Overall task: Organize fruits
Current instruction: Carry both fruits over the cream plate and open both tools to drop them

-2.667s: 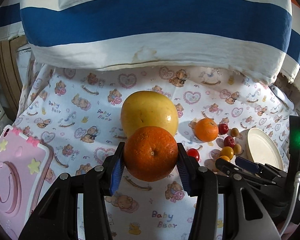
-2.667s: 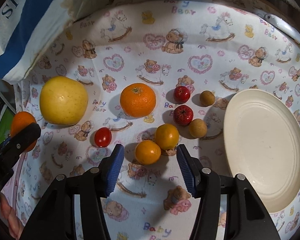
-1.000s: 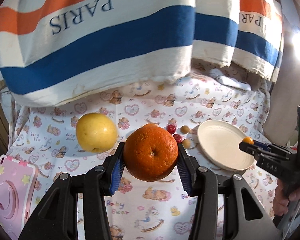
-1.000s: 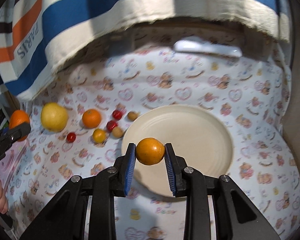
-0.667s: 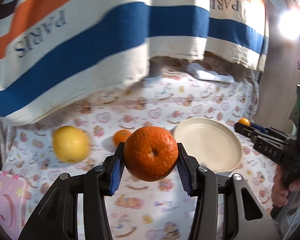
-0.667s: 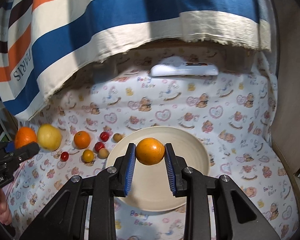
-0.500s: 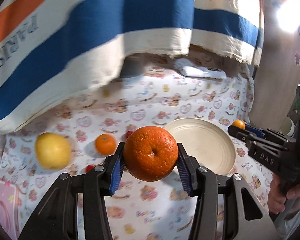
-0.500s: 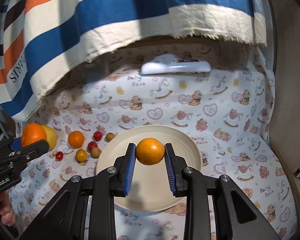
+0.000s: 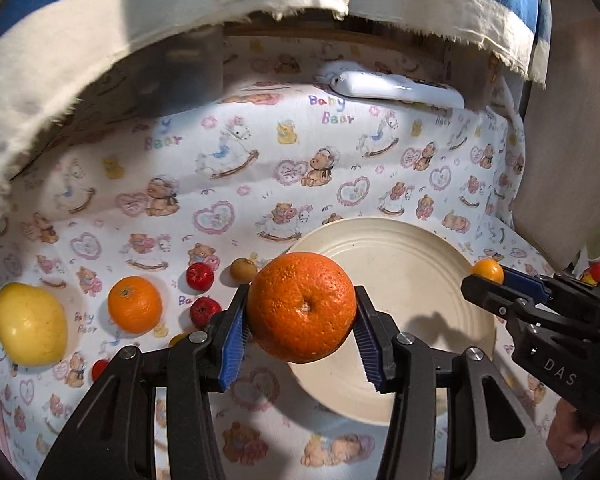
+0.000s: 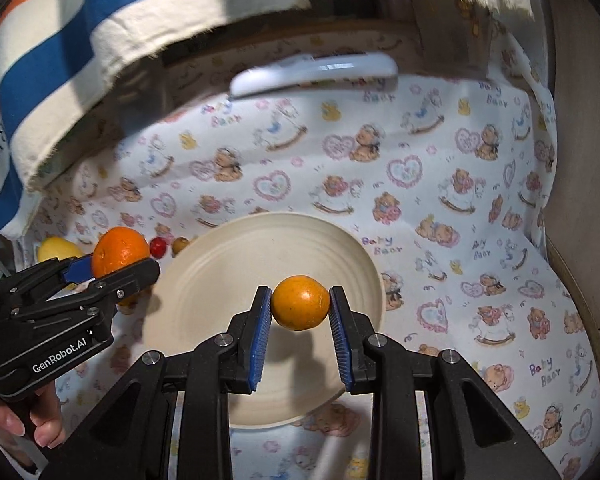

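- While both tools hang over the round cream plate (image 9: 412,264), the left gripper (image 9: 302,334) clamps a big dimpled orange (image 9: 302,306)
- The right gripper (image 10: 300,330) pinches a small smooth orange fruit (image 10: 300,302)

1. Between the left gripper (image 9: 302,326) pads, the big orange (image 9: 302,306) looks dimpled, matt.
2. Beyond it, the cream plate (image 9: 412,256) is smooth, faintly ridged.
3. Underneath, the printed cloth (image 9: 236,184) appears soft, matt.

The plate (image 9: 400,248) lies on the cloth (image 9: 260,152); left of it sit small fruits (image 9: 199,276), an orange (image 9: 134,304) and a pomelo (image 9: 30,324), farthest left.
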Demonstrator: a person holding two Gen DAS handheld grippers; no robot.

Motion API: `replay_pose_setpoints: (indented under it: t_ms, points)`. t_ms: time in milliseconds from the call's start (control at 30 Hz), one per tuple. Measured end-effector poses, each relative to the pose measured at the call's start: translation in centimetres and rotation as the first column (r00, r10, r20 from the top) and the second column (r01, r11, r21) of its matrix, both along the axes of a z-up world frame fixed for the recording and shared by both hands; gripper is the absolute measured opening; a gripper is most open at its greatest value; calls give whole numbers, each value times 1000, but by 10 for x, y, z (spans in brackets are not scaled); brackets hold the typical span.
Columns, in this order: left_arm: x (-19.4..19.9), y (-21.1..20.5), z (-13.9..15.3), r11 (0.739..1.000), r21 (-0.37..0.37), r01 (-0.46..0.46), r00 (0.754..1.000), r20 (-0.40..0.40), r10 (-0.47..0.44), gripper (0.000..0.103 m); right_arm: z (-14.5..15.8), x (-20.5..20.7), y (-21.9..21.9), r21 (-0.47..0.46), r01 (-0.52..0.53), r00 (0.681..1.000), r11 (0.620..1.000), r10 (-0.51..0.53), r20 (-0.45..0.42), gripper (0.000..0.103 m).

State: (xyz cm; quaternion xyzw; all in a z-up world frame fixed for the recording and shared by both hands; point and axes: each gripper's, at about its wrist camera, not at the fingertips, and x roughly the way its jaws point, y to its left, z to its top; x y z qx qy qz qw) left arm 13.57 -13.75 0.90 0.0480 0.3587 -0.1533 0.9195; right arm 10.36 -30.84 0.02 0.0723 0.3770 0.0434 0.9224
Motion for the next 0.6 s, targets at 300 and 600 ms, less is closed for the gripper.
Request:
replay_pose_setpoints:
  t_ms: [300,600]
  points:
    - [-1,-11,-16,996,72,43,999,3,-43,48,-15,10,-5,-38,19,997,999,-22,-69,30]
    - [5,-12,-31,995,95,36,999,-44,-32,48,-22,12,-3,-94,35,996,995,-42,-79,30]
